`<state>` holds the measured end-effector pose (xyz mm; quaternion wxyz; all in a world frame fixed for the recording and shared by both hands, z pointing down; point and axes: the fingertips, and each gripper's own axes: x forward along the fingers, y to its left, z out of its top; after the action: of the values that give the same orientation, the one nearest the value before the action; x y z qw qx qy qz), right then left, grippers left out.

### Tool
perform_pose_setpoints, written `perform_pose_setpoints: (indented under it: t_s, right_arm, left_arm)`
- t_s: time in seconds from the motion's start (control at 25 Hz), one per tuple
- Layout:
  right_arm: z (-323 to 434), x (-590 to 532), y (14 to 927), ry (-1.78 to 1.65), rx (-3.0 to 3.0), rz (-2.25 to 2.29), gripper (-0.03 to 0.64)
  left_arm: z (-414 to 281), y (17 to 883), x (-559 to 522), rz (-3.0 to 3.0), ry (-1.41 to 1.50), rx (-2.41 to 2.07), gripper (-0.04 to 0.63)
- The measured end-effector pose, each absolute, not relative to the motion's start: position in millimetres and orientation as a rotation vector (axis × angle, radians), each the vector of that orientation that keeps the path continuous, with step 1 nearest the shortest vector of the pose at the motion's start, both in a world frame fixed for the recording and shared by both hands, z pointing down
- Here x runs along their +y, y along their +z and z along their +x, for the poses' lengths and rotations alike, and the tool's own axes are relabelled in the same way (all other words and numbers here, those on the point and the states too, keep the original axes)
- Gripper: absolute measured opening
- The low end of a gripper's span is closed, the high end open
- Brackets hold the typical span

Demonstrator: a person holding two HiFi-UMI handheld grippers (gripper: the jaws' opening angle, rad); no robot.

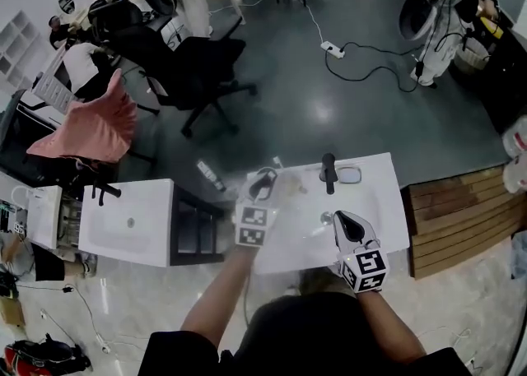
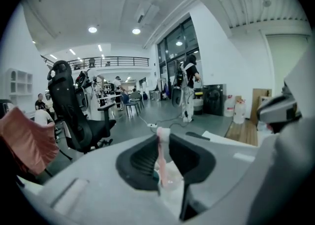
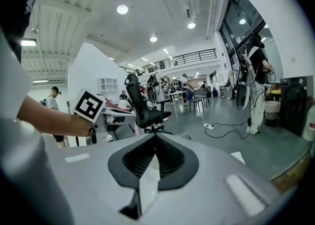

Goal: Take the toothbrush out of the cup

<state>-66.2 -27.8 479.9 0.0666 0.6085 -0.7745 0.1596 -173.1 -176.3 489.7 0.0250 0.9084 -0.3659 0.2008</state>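
Left gripper (image 2: pixel 164 139) jaws partway apart, clamped on clear cup (image 2: pixel 171 182) (over white washbasin (image 1: pixel 375 201)); pink toothbrush (image 2: pixel 161 152) stands upright inside cup. Right gripper (image 3: pixel 155 139) jaws together, empty.

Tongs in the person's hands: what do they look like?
The left tongs and right tongs are pale grey plastic with black ribbed pads; each carries a white cube with black square markers. The person wears a black short-sleeved top.
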Motion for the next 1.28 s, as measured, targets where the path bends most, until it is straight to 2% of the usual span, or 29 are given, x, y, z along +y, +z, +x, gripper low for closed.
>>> perform_pose_setpoints:
  t_s: [0.28, 0.72, 1.0, 1.28]
  right_arm:
    - [-80.9, 30.6, 467.9, 0.447, -2.293, 1.922, 0.002]
    - [-63.0, 111.0, 456.1, 0.416, -2.139, 2.093, 0.002]
    - [-7.0, 129.4, 467.0, 0.432, -2.007, 2.214, 0.002]
    - [83.3, 120.5, 480.4, 0.456, -1.96, 2.25, 0.002]
  left_arm:
    - [-182.0, 455.5, -121.0, 2.873, 0.529, -1.083, 0.069]
    - [-146.3, 459.0, -18.3, 2.926, 0.487, -0.812, 0.069]
    - [-80.6, 477.0, 12.3, 2.908, 0.466, -0.63, 0.067]
    - [22.4, 498.2, 0.7, 2.862, 0.472, -0.537, 0.067]
